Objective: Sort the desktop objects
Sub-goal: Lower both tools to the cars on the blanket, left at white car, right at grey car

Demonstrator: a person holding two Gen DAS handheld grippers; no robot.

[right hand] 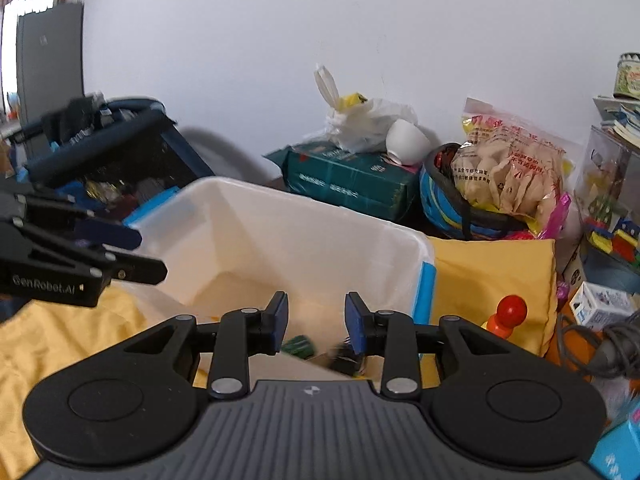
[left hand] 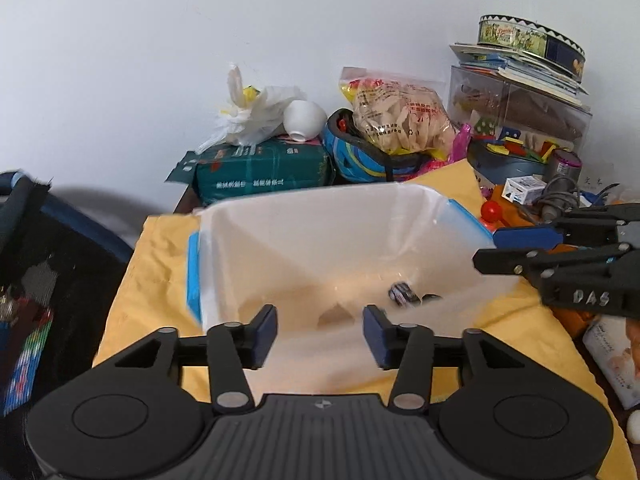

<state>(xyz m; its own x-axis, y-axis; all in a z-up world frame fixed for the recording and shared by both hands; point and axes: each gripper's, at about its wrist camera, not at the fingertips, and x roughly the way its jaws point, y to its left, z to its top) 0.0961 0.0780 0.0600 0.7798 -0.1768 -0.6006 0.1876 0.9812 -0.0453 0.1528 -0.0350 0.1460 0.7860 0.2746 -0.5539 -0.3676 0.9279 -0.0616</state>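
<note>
Closest to my left camera, the left tool (left hand: 320, 326) hangs over the near rim of the translucent white plastic bin with blue handles (left hand: 304, 216), its blue pads standing well apart with nothing between them. No earlier view lets me compare. Down on the bin's floor I see a small dark wrapped object (left hand: 403, 294) lying toward the right side, apart from the pads. My right tool (right hand: 316, 320) points into the same bin from the other side; its pads stand a moderate gap apart and I see nothing pinched there, only a green packet (right hand: 298, 346) and a blurred dark item (right hand: 344, 356) lying on the bin floor below them. That bin sits on a crumpled yellow cloth (left hand: 448, 178) spread over the desk. Just right of the bin, on the cloth's edge, stands a red-headed wooden peg with an orange body (right hand: 509, 312). Behind the bin lie a dark green wrapped pack (left hand: 260, 174) topped by a white plastic bag (left hand: 256, 114) and an overturned white bowl (left hand: 304, 118), a blue helmet (left hand: 360, 156) holding a clear snack bag (left hand: 400, 114), and a round printed tin (left hand: 528, 42) on stacked books.
</note>
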